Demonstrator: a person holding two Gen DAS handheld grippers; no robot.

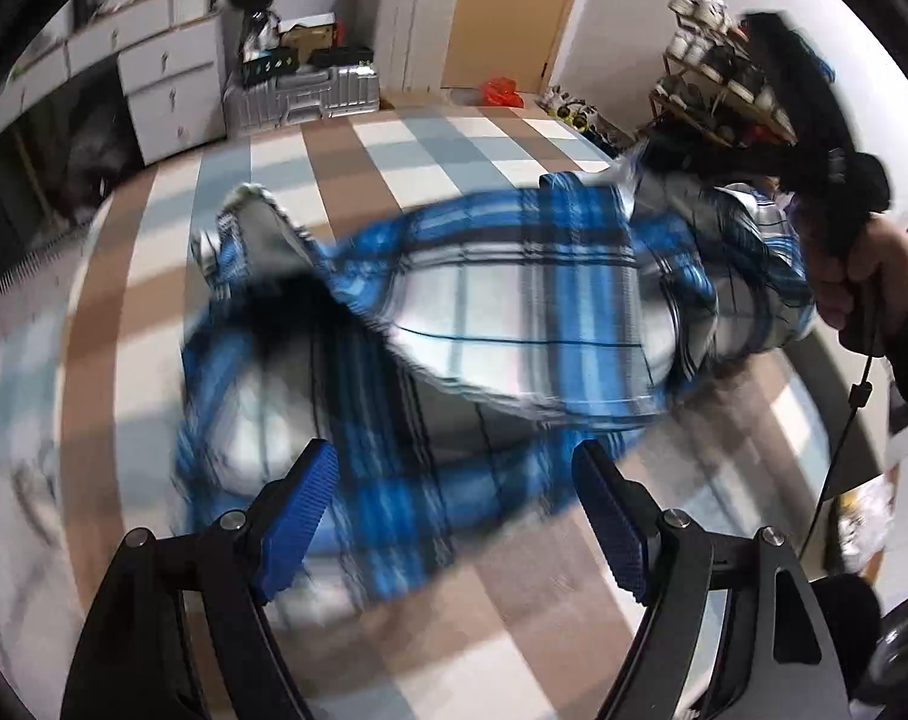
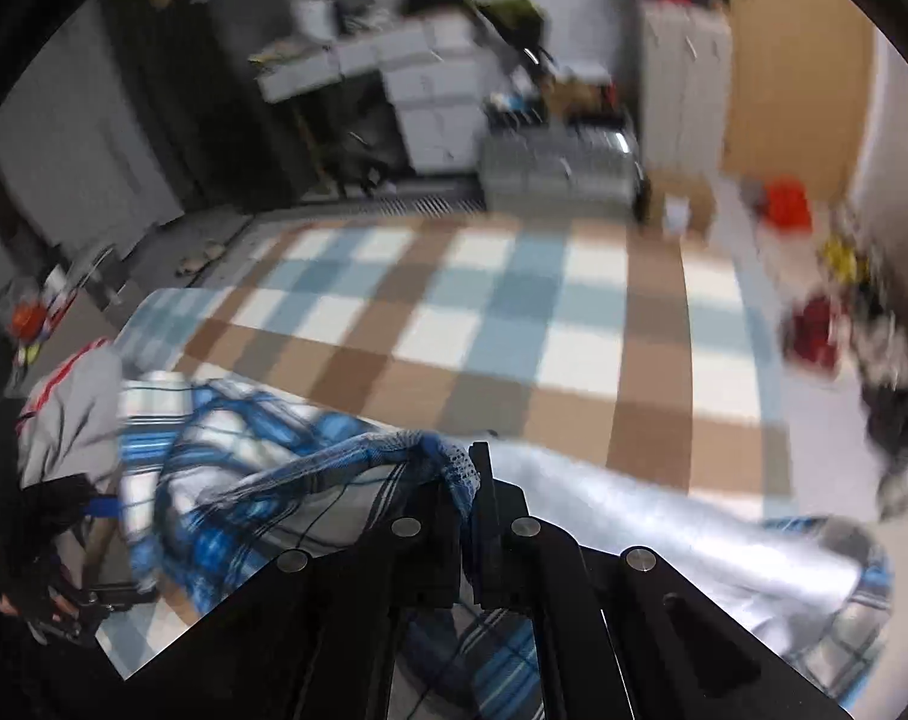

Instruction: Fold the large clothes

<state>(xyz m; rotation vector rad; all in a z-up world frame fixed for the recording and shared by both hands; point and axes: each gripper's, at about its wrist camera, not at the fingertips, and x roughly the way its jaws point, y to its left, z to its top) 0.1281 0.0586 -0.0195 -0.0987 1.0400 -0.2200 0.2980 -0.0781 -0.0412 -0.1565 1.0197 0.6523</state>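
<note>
Pinching a bunched edge of the blue plaid shirt [image 2: 309, 480] on the checked bed [image 2: 484, 324], right gripper [image 2: 475, 483] is clamped while left gripper [image 1: 454, 516] hovers apart over the shirt's near hem.

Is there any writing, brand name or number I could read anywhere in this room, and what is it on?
No text can be read in either view.
A small pale mark on the right gripper's black handle: too blurred to read.
Boxes on the shelf rack: any print too small to read.
Blue plaid shirt, checked bed cover, silver suitcase: no lettering visible.
</note>
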